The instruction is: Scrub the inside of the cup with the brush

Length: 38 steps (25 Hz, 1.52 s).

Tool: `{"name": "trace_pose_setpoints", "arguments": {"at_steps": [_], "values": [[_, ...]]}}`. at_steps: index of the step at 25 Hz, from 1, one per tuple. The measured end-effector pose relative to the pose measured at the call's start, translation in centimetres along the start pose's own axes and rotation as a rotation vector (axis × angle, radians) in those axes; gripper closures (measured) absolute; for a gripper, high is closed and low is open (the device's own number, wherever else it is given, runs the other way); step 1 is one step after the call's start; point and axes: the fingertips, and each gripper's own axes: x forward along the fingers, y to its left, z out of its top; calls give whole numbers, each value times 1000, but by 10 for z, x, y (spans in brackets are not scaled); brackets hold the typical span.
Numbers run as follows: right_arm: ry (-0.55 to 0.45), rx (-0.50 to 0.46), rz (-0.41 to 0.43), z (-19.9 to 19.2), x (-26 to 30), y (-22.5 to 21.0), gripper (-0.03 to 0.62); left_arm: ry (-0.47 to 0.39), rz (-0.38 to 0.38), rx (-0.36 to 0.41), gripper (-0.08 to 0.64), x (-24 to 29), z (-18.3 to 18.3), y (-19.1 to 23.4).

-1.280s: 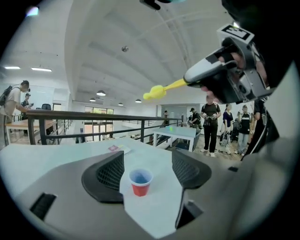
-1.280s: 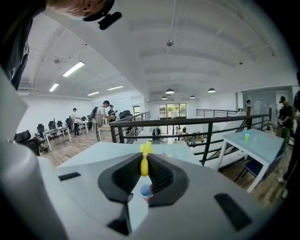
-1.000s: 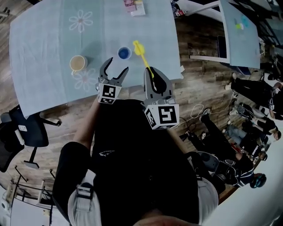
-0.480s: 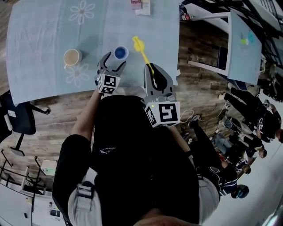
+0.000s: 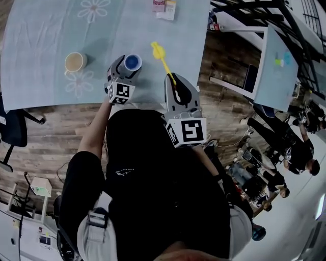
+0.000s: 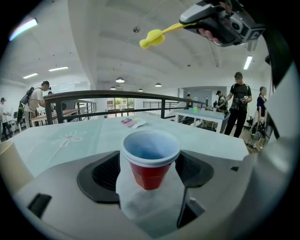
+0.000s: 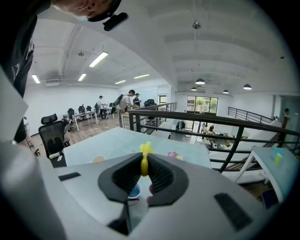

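Observation:
A red cup (image 5: 133, 62) with a blue inside stands near the table's front edge, and my left gripper (image 5: 126, 68) is shut on it. In the left gripper view the cup (image 6: 151, 151) sits upright between the jaws, which press its sides just under the rim. My right gripper (image 5: 173, 82) is shut on the handle of a yellow brush (image 5: 159, 54), whose head points away over the table, to the right of the cup. In the right gripper view the brush (image 7: 146, 151) sticks up between the jaws, and the cup (image 7: 133, 191) shows below them.
A beige mug (image 5: 75, 61) stands on the light blue tablecloth (image 5: 46, 51) left of the cup. Small packets (image 5: 165, 8) lie at the table's far edge. Wooden floor, a dark chair (image 5: 12, 127) and other tables with people surround it.
My left gripper, open and short of the cup a second ago, has moved forward and shut on the cup. The right gripper has kept hold of the brush.

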Motion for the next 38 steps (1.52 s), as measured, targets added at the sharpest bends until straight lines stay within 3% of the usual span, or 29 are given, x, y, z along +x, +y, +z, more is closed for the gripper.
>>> {"name": "trace_pose_setpoints", "arguments": {"at_steps": [8, 15, 22, 26, 32, 38], "values": [[8, -16, 38, -1, 1, -10, 552, -38, 46, -33, 205, 10, 18, 0], [-17, -4, 38, 4, 0, -9, 552, -59, 22, -43, 236, 5, 38, -4], [9, -5, 53, 4, -4, 5, 552, -200, 2, 36, 238, -48, 113, 8], [53, -4, 91, 9, -5, 19, 552, -238, 8, 112, 238, -77, 144, 23], [38, -25, 150, 28, -11, 60, 552, -210, 40, 276, 238, -113, 154, 49], [93, -159, 204, 30, -13, 117, 552, -228, 7, 306, 238, -145, 150, 64]]}}
